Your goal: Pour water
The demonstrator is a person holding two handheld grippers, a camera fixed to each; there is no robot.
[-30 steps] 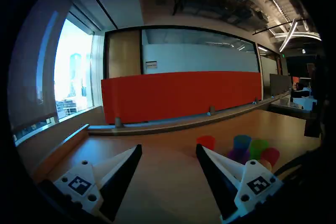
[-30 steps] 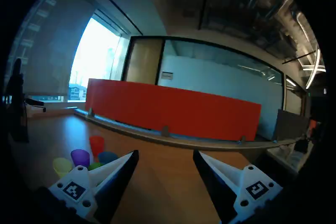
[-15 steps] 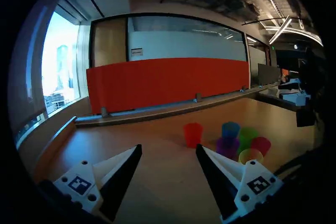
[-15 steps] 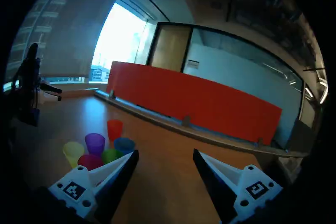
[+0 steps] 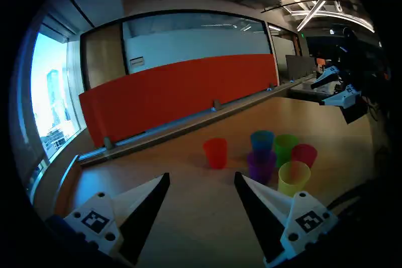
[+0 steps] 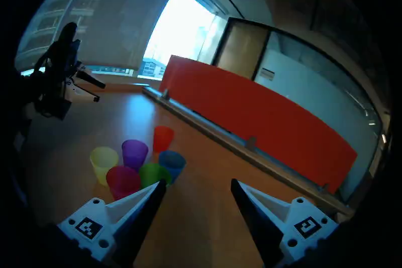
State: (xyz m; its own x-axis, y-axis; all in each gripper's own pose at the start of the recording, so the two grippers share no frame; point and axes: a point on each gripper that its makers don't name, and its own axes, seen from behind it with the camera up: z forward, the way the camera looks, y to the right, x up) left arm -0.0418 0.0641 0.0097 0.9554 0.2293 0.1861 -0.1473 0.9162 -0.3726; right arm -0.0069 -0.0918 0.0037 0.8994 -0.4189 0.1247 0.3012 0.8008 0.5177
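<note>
Cups (image 5: 261, 166), six, coloured, clustered upright on the table (image 5: 196, 222), at 2 o'clock just beyond the left hand-held gripper (image 5: 201, 175), at 10 o'clock beyond the right hand-held gripper (image 6: 197, 181). Both released, fingers spread, grasping nothing. Farther back, orange partition (image 5: 176, 92) along the table edge.

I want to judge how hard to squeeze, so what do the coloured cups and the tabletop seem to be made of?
The tapered yellow cup and tapered purple cup look like thin, translucent plastic: light glows through their smooth walls; the other cups likely match. The brown tabletop looks like wood or wood-look laminate with a satin sheen; I cannot tell which.
</note>
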